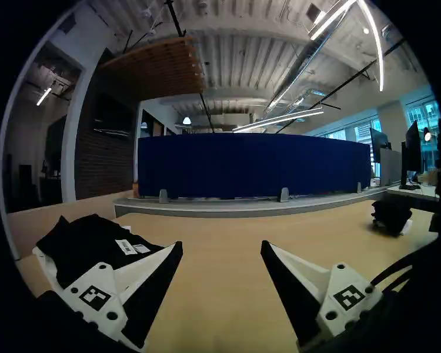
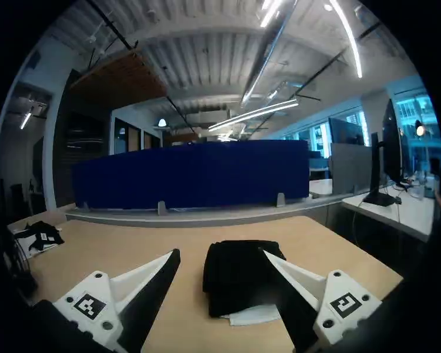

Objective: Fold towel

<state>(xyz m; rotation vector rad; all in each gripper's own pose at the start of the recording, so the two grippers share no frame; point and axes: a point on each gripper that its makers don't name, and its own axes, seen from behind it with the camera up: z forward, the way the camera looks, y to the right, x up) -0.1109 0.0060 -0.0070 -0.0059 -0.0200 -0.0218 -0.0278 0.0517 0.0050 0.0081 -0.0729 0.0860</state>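
A black folded towel pile (image 1: 91, 244) with white tags lies on the wooden table (image 1: 220, 265) just ahead and left of my left gripper (image 1: 221, 250), whose jaws stand wide open with nothing between them. Another dark folded towel (image 2: 239, 276) on a white layer rests right in front of my right gripper (image 2: 219, 256), partly behind its right finger (image 2: 297, 288). That gripper is open too and holds nothing. The same dark stack (image 1: 391, 216) appears far right in the left gripper view, and the tagged pile (image 2: 38, 235) far left in the right gripper view.
A long blue divider panel (image 1: 250, 165) runs across the back of the table. Desks with monitors (image 2: 385, 153) stand to the right, past the table's right edge (image 2: 361, 259). A brick wall (image 1: 103, 159) rises on the left.
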